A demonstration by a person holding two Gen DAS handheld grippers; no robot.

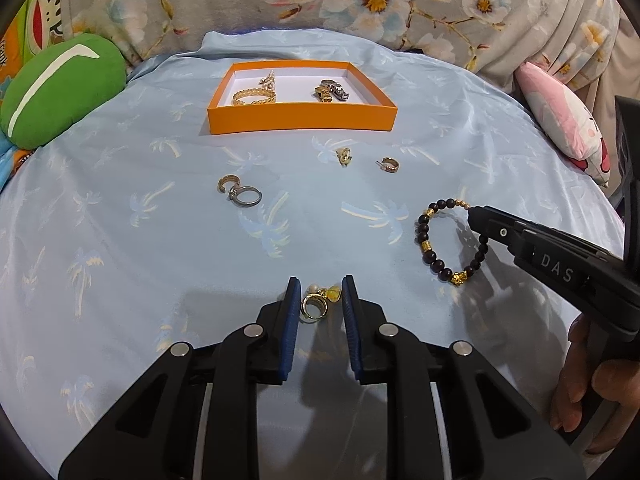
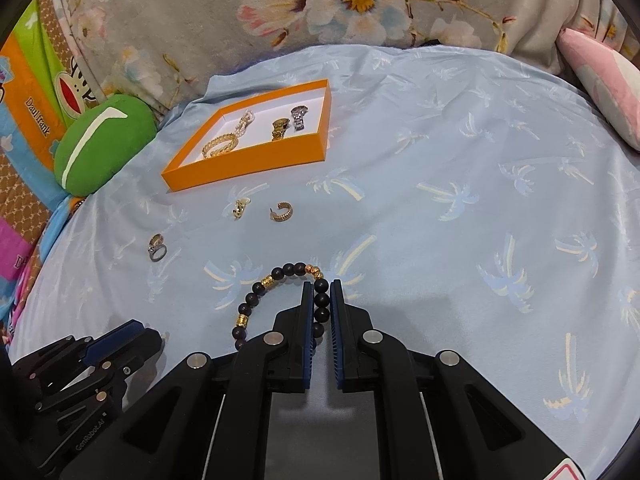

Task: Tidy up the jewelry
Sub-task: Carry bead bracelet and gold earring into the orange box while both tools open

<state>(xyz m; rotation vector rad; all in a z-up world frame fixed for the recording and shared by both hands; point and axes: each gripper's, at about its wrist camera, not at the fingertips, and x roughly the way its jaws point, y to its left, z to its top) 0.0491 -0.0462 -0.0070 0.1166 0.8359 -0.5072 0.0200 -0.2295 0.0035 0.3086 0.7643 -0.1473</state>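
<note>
An orange tray at the back holds a gold bangle, a pearl piece and two watches. My left gripper is open, its jaws either side of a gold ring with yellow charms lying on the blue cloth. My right gripper is shut on the dark beaded bracelet; it also shows in the left wrist view. Loose rings and earrings lie between the grippers and the tray.
A blue palm-print cloth covers the bed. A green cushion lies at the back left, a pink pillow at the right. Floral bedding rises behind the tray.
</note>
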